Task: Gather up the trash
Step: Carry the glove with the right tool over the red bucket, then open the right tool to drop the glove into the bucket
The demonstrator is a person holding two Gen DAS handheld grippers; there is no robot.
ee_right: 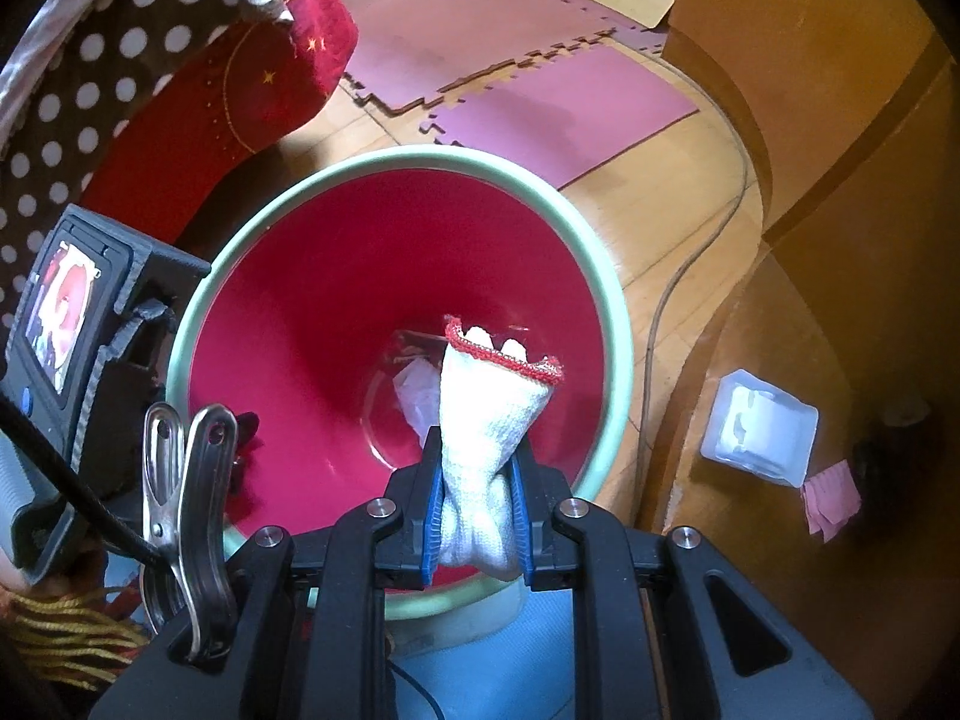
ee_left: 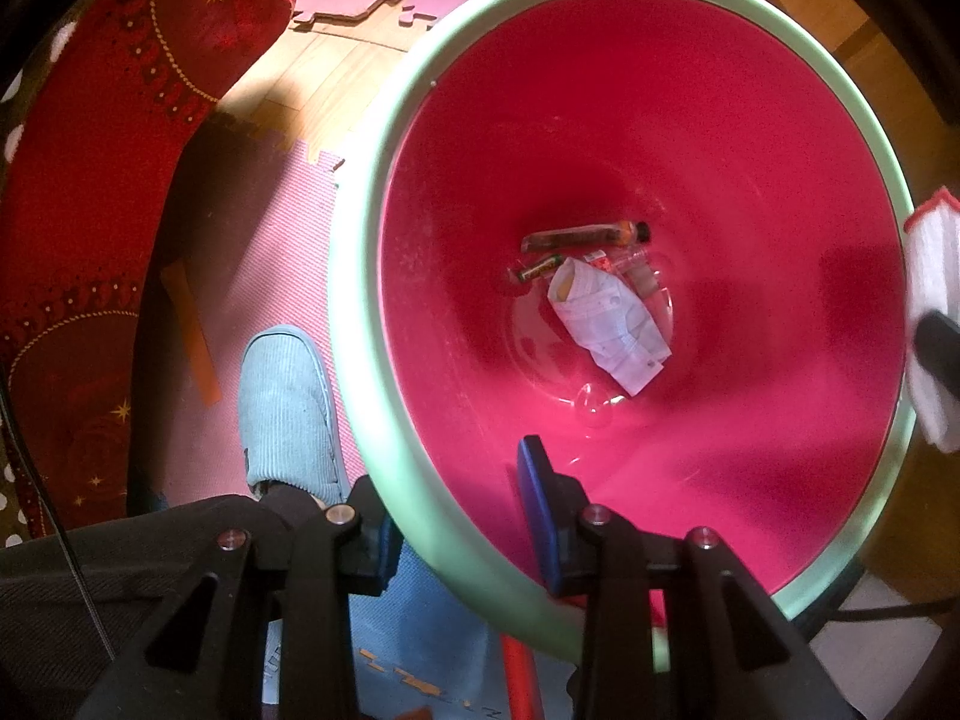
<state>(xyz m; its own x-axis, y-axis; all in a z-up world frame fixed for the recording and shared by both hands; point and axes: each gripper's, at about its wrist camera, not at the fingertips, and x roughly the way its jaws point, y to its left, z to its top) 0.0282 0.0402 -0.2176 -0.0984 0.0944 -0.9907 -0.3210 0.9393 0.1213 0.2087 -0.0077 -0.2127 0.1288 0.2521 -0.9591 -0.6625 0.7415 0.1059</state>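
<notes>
A round bin with a pale green rim [ee_left: 354,276] and a red inside stands on the floor. My left gripper [ee_left: 459,534] is shut on its near rim, one finger outside and one inside. At the bottom lie a crumpled paper [ee_left: 612,324], a small bottle [ee_left: 588,235], a little wrapper [ee_left: 540,267] and clear plastic. My right gripper [ee_right: 477,516] is shut on a white knitted glove with a red cuff [ee_right: 486,420], held over the bin's opening [ee_right: 198,324]. The glove [ee_left: 933,312] also shows at the right edge of the left wrist view, above the rim.
A foot in a light blue slipper [ee_left: 288,408] stands left of the bin. A red cushion [ee_left: 90,180] lies beyond it. Pink foam mats [ee_right: 540,114] cover part of the wood floor. A clear plastic package [ee_right: 759,426], pink paper [ee_right: 831,498] and a cable [ee_right: 690,276] lie to the right.
</notes>
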